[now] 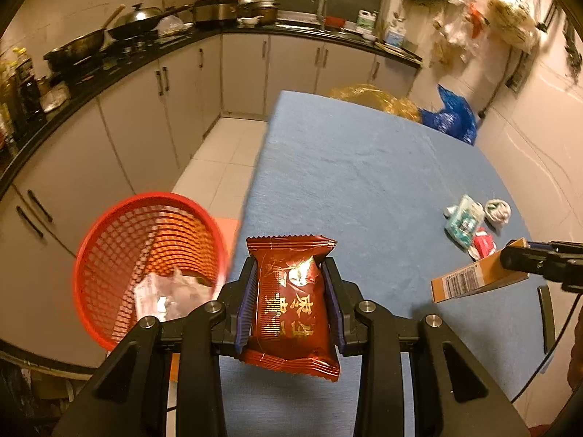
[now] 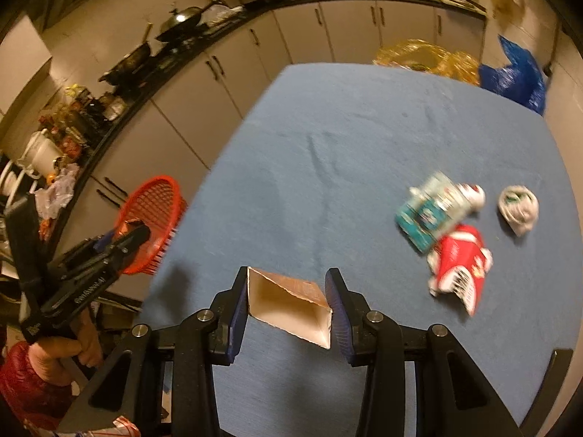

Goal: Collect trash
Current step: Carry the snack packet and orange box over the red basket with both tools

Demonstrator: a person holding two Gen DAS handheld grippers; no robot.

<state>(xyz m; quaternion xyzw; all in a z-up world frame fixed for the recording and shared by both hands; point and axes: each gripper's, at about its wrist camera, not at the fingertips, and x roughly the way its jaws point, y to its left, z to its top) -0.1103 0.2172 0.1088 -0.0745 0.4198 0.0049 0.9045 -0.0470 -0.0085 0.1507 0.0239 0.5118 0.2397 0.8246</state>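
My left gripper (image 1: 290, 293) is shut on a dark red snack packet (image 1: 291, 302), held above the left edge of the blue table (image 1: 364, 167), just right of the red mesh basket (image 1: 145, 262). The basket holds crumpled white wrappers (image 1: 167, 295). My right gripper (image 2: 288, 304) is shut on a small open cardboard box (image 2: 291, 306) above the table's near part; the box also shows in the left wrist view (image 1: 473, 276). On the table's right lie a teal packet (image 2: 430, 215), a red wrapper (image 2: 461, 266) and a crumpled white wad (image 2: 519, 207).
The basket (image 2: 153, 218) stands beside the table's left edge over the tiled floor (image 1: 226, 160). Kitchen counters with woks (image 1: 138, 22) run along the left and back. A yellow bag (image 1: 375, 98) and a blue bag (image 1: 452, 116) sit beyond the table's far edge.
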